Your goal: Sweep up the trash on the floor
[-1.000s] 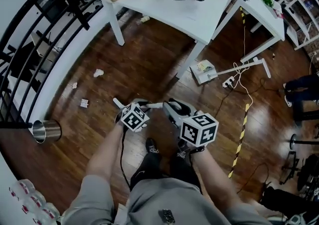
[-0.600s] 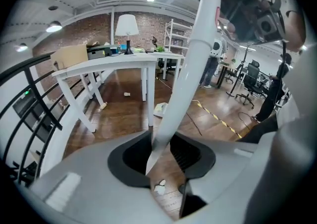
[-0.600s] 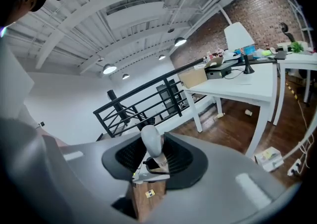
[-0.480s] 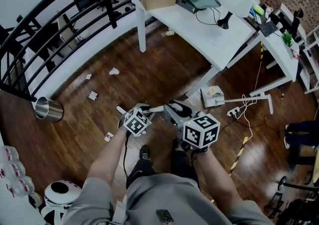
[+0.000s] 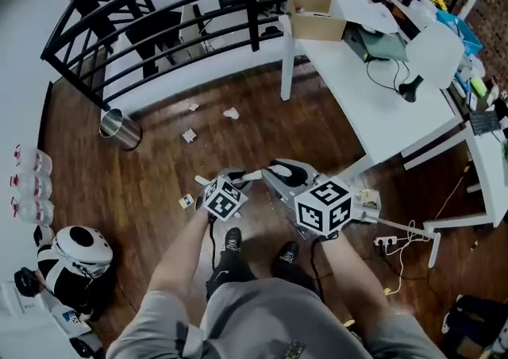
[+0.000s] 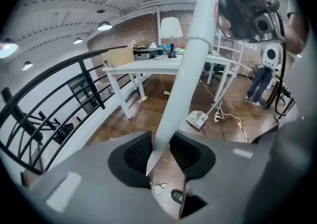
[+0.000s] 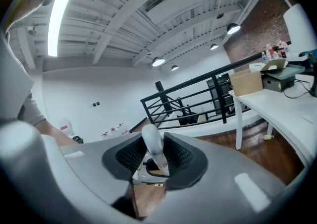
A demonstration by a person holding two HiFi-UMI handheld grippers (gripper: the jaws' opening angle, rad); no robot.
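Trash scraps [image 5: 189, 136] lie apart, beyond left gripper [image 5: 235, 177] clamping white pole [image 6: 190, 64].

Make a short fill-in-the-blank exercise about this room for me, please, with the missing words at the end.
1. The open brown cardboard box stands on the white ____.
2. The crumpled white paper scrap lies on the dark wooden ____.
3. The curved metal railing is painted ____.
4. The left tool is shut on a long pole of ____ colour.
Missing words: table; floor; black; white.
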